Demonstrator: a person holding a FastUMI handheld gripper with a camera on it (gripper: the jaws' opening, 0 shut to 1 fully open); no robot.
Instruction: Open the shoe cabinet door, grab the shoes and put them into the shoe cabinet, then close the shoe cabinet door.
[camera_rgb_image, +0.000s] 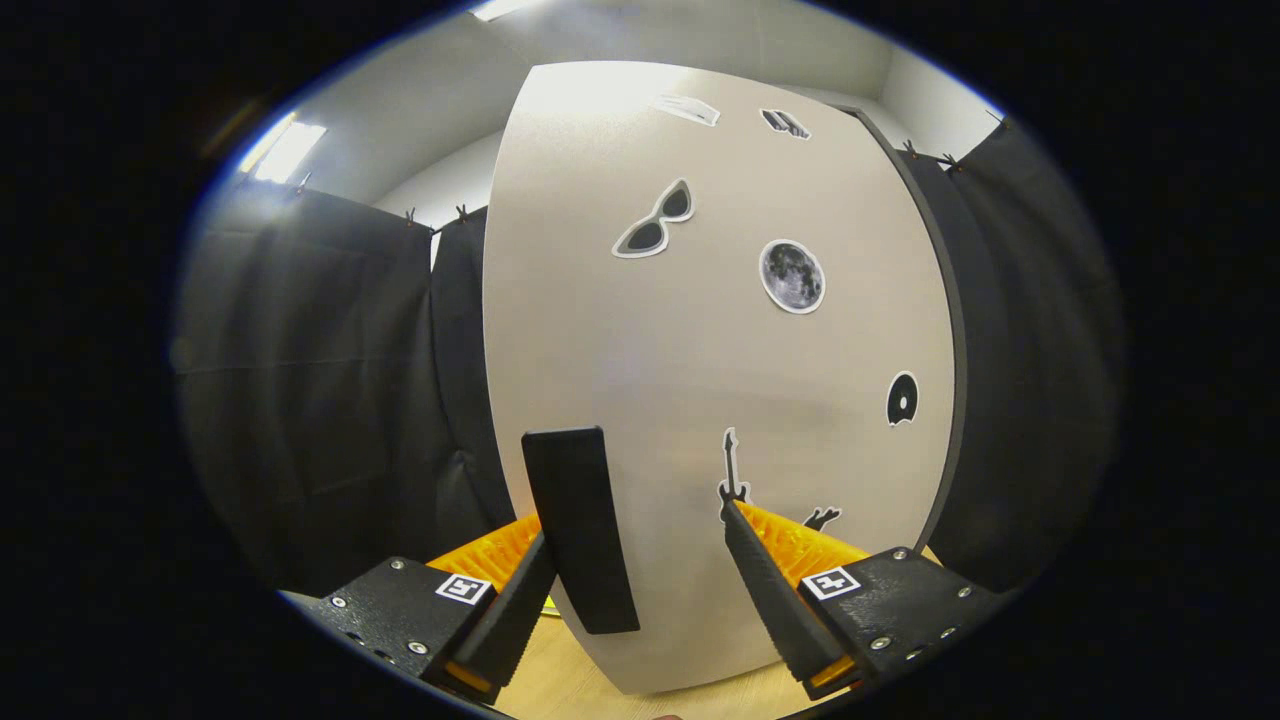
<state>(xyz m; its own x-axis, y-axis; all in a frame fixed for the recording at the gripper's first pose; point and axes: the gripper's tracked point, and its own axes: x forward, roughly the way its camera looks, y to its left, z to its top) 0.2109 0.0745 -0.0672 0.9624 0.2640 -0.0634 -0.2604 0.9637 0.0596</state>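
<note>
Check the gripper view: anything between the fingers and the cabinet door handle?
Nothing visible. The gripper is open, and the black handle on the shoe cabinet door sits between its fingers, close to the left one. Neither finger clearly presses on it. The stickers lie flat on the door and block nothing.

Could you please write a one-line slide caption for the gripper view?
Open gripper straddles the black handle of the sticker-covered shoe cabinet door.

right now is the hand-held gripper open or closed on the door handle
Open. The hand-held gripper has its fingers spread either side of the black handle on the cabinet door, with gaps showing, not pressing it.
</note>
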